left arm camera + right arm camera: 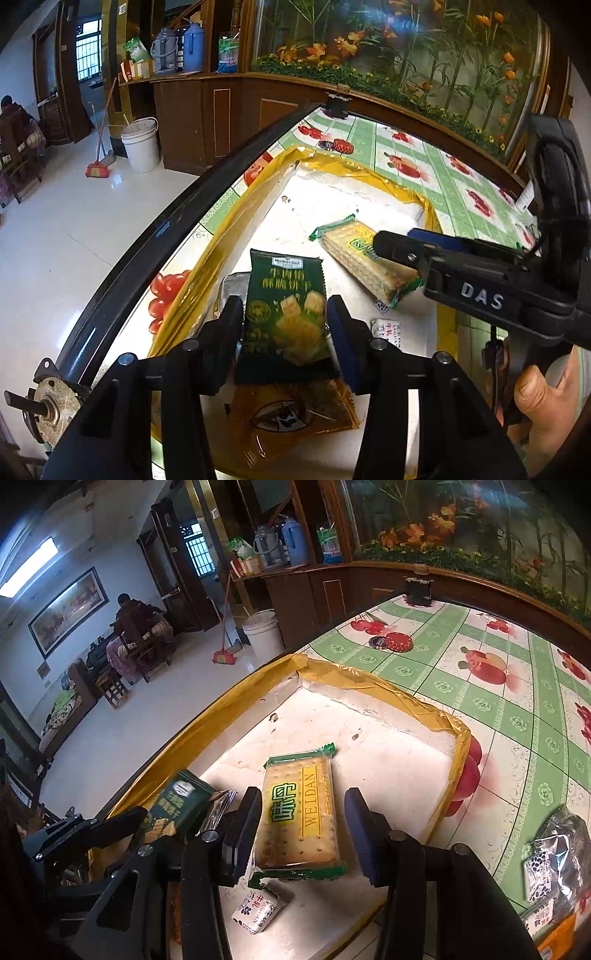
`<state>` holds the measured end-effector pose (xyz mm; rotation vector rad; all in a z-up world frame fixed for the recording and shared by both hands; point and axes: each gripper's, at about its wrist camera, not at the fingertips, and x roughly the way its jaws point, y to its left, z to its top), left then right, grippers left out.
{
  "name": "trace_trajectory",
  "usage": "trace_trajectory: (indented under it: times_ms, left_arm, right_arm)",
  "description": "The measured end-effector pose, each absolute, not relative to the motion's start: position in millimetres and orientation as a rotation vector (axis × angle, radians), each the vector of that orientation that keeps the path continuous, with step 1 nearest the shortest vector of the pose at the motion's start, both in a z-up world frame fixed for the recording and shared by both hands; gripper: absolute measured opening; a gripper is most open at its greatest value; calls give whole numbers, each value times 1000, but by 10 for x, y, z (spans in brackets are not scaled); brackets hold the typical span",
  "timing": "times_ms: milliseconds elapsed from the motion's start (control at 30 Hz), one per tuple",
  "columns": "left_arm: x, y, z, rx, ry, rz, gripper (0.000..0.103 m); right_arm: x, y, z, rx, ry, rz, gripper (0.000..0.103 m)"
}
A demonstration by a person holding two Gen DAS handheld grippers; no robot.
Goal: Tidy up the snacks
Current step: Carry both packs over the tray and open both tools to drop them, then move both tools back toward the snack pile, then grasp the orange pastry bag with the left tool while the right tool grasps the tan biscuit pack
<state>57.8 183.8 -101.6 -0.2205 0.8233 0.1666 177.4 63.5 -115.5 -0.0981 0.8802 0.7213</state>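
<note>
My left gripper is shut on a dark green cracker packet and holds it over the white foam tray with its yellow-taped rim. The packet also shows in the right wrist view. My right gripper is open around a clear WEIDAN cracker pack that lies flat on the tray; both fingers stand apart from it. That pack also shows in the left wrist view. An orange packet and a silver packet lie under the green one. A small white candy lies near the pack.
The tray sits on a table with a green and red fruit-print cloth. A red round tin stands further back. Silver and patterned snack packets lie at the right on the cloth. The table edge drops to the floor at left.
</note>
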Motion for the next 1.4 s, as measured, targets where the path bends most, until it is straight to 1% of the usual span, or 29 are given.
trace_trajectory:
  times_ms: [33, 67, 100, 133, 167, 233, 300, 533, 600, 700, 800, 1033, 1300, 1400]
  left_arm:
    - [571, 1827, -993, -219, 816, 163, 53]
    - [562, 1805, -966, -212, 809, 162, 62]
    - [552, 1777, -939, -201, 801, 166, 68]
    - [542, 1750, -917, -194, 793, 172, 77]
    - [526, 1717, -890, -193, 784, 171, 79]
    - [521, 1661, -855, -198, 781, 164, 79]
    - [534, 1574, -831, -202, 791, 152, 79]
    - [584, 1008, -755, -133, 802, 42, 79]
    - [597, 805, -746, -101, 808, 16, 81]
    - [620, 533, -735, -62, 811, -21, 83]
    - [638, 289, -753, -38, 824, -66, 83]
    - [686, -183, -856, -5, 883, -173, 82]
    - [765, -364, -932, -26, 907, -248, 82]
    - [800, -512, -974, -27, 929, -292, 82]
  right_arm:
    - [1735, 574, -1112, -90, 868, 718, 51]
    - [1700, 517, -1077, -84, 856, 713, 58]
    - [1659, 435, -1036, -74, 845, 705, 66]
    - [1627, 362, -1004, -65, 837, 699, 70]
    - [1573, 254, -963, -57, 821, 688, 75]
    - [1471, 24, -895, -40, 800, 654, 78]
    - [1364, -242, -845, -9, 785, 623, 84]
    - [1102, -1356, -829, 109, 779, 469, 85]
    - [1033, -1633, -844, 129, 779, 433, 85]
    - [920, -2031, -879, 152, 782, 373, 88]
    - [856, -2289, -933, 170, 798, 343, 89]
    - [750, -2646, -1034, 182, 809, 292, 90]
    - [758, -2694, -1087, 118, 806, 286, 90]
    - [850, -2696, -1128, 87, 820, 290, 88]
